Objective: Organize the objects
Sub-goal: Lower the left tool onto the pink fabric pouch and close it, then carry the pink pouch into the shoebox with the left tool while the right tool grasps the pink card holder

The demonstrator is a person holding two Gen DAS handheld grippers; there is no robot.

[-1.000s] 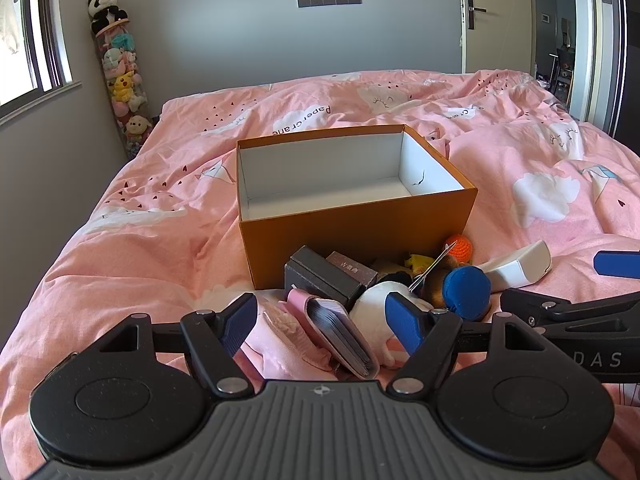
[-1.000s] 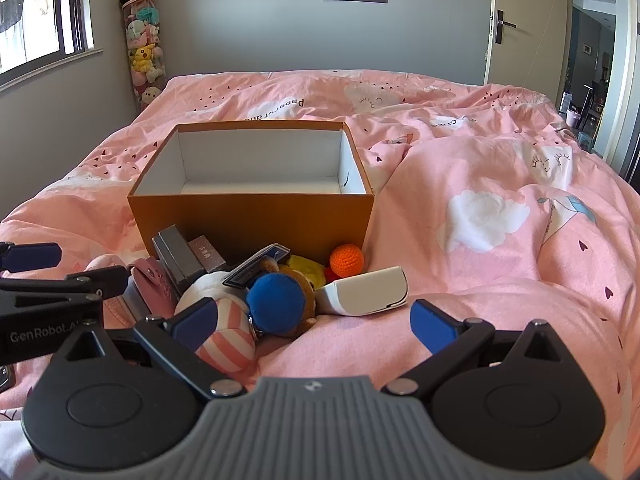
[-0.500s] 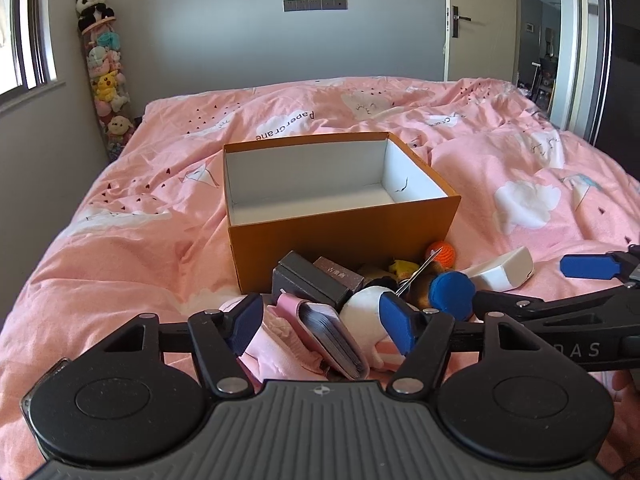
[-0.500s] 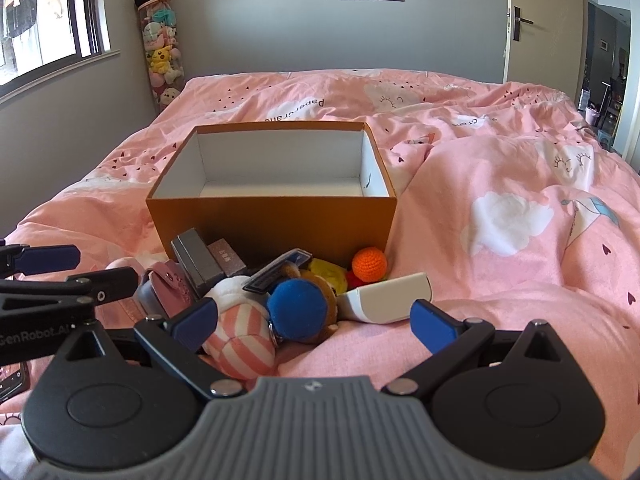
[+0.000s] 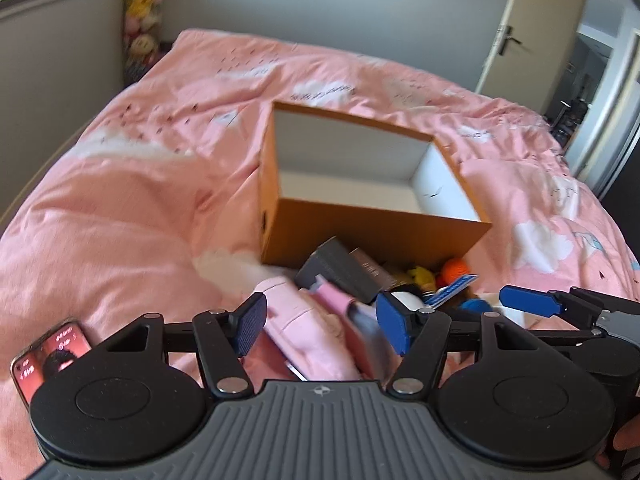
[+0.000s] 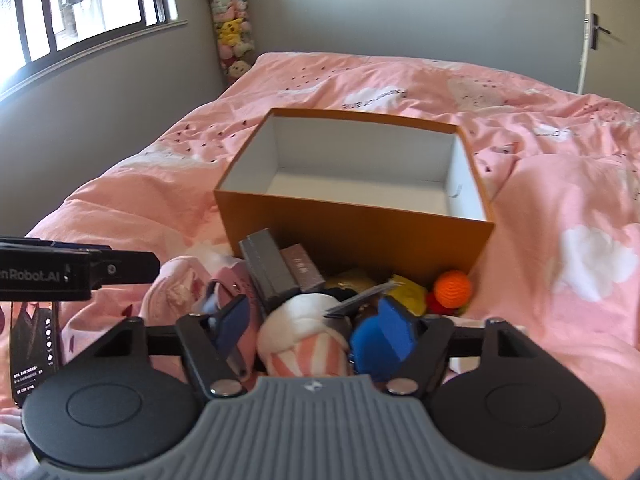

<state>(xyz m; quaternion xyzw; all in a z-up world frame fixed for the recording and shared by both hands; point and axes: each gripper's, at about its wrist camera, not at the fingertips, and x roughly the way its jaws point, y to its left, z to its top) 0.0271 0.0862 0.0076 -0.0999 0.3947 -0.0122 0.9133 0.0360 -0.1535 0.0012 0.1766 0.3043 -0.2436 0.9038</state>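
within the last second both grippers, left and right, leaned nearer the pile, jaws closing but still released over wallet and plush toy, box still empty.

A: I'm getting strong daylight from the window at upper left; its panes are blown out white.

B: Sharpness?

A: Motion blur in both views. On my left feed the orange box and the quilt print are smeared. The fisheye bends the walls and door at the edges, with dark corners.

B: Shadows?

A: Soft ones below the box front, over the pile there.
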